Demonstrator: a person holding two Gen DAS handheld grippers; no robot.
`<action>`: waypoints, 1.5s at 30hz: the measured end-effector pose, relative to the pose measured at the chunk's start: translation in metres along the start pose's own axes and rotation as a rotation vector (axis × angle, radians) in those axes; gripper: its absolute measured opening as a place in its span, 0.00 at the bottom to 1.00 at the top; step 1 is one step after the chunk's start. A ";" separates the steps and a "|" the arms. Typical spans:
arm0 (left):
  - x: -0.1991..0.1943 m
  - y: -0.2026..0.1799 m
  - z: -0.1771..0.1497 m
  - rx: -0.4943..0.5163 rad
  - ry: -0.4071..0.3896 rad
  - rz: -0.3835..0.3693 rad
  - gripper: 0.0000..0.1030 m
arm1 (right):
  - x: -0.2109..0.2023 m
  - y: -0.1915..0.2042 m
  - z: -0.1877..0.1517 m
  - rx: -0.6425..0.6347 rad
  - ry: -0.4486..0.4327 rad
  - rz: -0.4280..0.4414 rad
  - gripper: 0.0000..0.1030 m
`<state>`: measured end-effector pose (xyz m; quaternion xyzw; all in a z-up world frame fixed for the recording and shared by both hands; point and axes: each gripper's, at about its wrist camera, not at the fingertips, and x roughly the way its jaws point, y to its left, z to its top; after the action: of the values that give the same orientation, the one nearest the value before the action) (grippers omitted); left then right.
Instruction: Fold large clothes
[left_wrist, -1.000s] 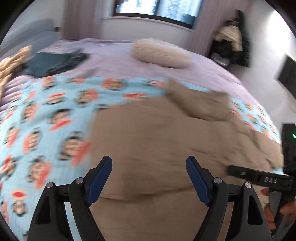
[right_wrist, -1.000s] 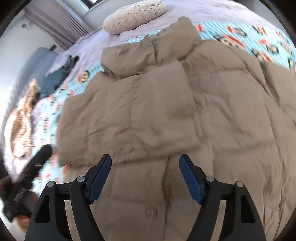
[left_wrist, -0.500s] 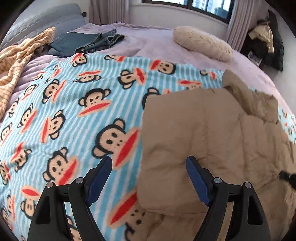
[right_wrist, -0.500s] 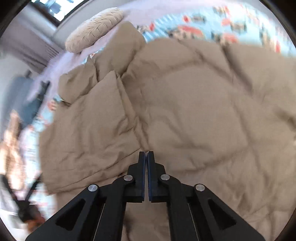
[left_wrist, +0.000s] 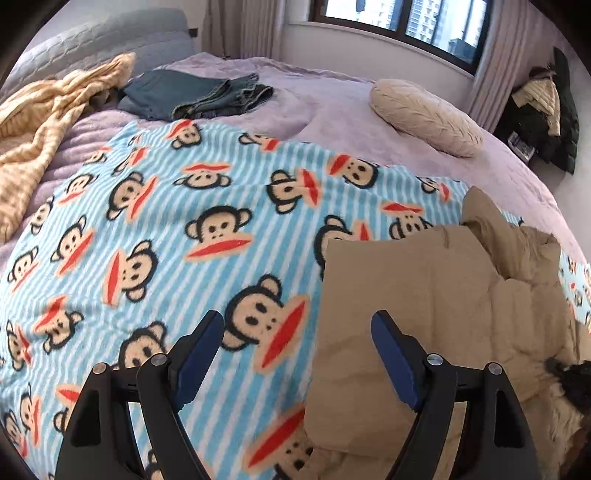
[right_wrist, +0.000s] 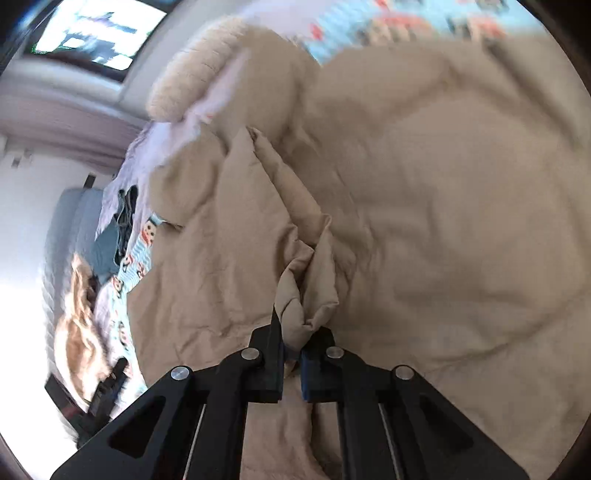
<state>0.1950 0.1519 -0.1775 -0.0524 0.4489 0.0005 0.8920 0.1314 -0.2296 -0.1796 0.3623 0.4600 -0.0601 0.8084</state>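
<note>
Right gripper (right_wrist: 293, 343) is clamped on a bunched ridge of the tan coat (right_wrist: 424, 206), which lies spread on the bed over the monkey blanket (left_wrist: 177, 236). Left gripper (left_wrist: 297, 332) hangs wide open and holds nothing, above the blanket just beside the coat's folded edge. Jeans (left_wrist: 199, 94) and a pillow (left_wrist: 424, 116) lie farther back.

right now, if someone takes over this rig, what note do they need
Right gripper: shut on a bunched fold of the tan puffy quilted jacket.
Left gripper: open, empty, over the blue striped monkey-print blanket at the jacket's edge.
Done: one jacket panel lies folded over.
Left: carry the pinched fold across, then finish folding.
</note>
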 end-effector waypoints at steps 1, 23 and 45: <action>0.006 -0.006 -0.002 0.025 0.008 0.003 0.80 | -0.007 -0.001 0.000 -0.031 -0.018 -0.047 0.06; 0.076 -0.023 0.009 0.095 0.088 0.104 0.81 | -0.019 -0.009 0.003 -0.188 -0.026 -0.199 0.17; -0.048 -0.147 -0.032 0.275 0.132 -0.127 0.82 | -0.108 -0.110 -0.024 0.086 0.016 -0.122 0.60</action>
<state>0.1473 0.0050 -0.1442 0.0417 0.4984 -0.1209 0.8575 0.0054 -0.3206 -0.1602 0.3686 0.4846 -0.1263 0.7832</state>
